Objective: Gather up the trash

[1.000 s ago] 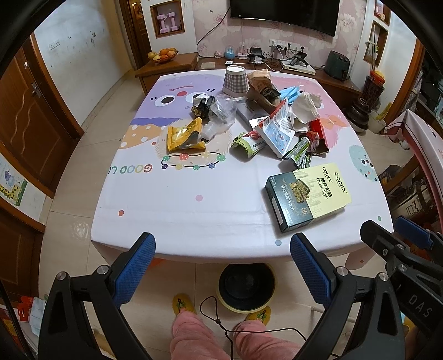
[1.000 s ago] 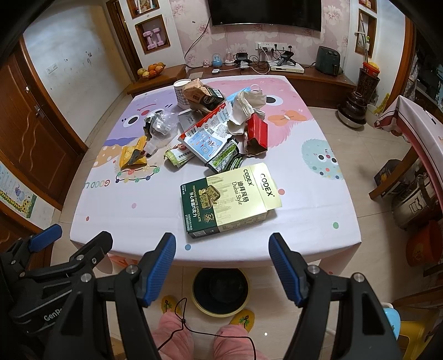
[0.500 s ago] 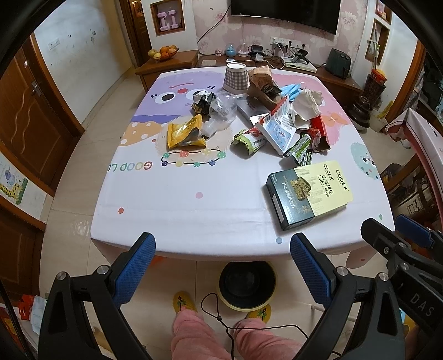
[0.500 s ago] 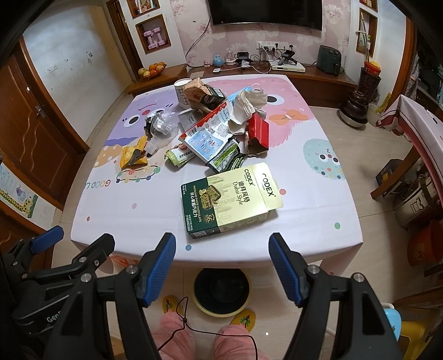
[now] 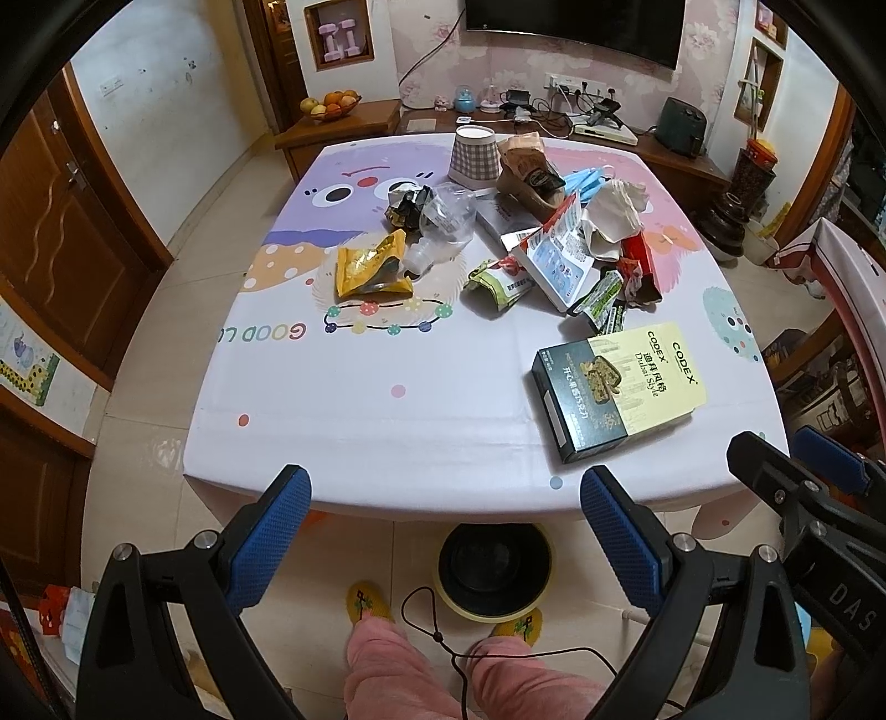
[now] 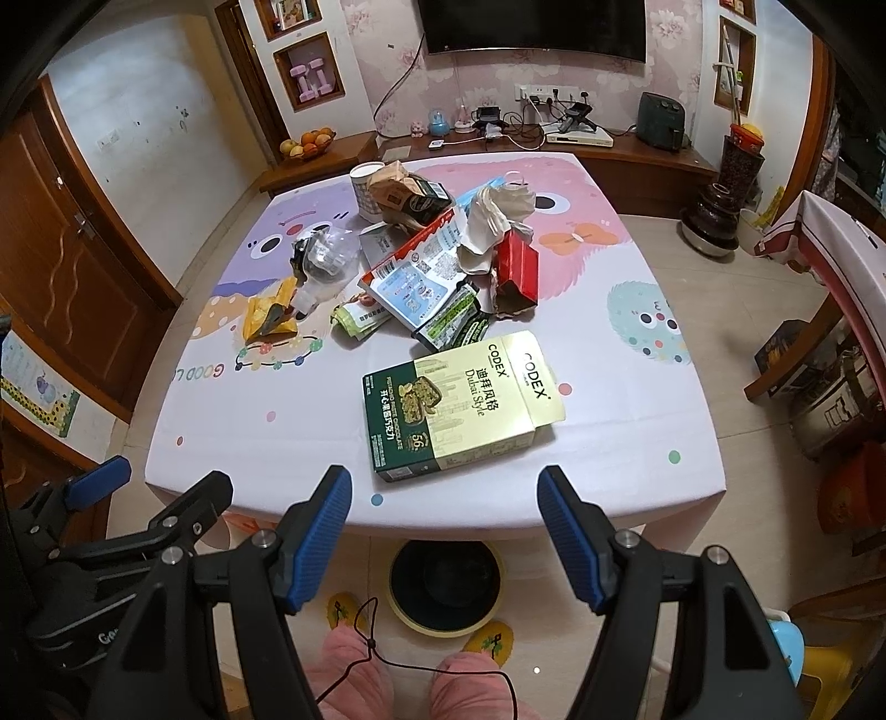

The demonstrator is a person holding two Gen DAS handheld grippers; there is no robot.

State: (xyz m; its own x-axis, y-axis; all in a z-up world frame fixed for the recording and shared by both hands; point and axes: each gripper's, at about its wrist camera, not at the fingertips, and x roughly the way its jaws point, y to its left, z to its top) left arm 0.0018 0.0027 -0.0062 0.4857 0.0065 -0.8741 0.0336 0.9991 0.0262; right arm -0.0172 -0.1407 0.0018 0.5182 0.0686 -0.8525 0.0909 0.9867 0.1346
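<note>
Fruit bowl (image 5: 330,105) on sideboard; TV (image 6: 531,25) on wall; possibly dumbbells (image 6: 309,75).

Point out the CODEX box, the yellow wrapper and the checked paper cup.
CODEX box (image 6: 462,407): right wrist view, middle of its printed top face.
yellow wrapper (image 5: 370,267): left wrist view, centre of the crumpled foil.
checked paper cup (image 5: 472,157): left wrist view, on its checked side wall.
</note>
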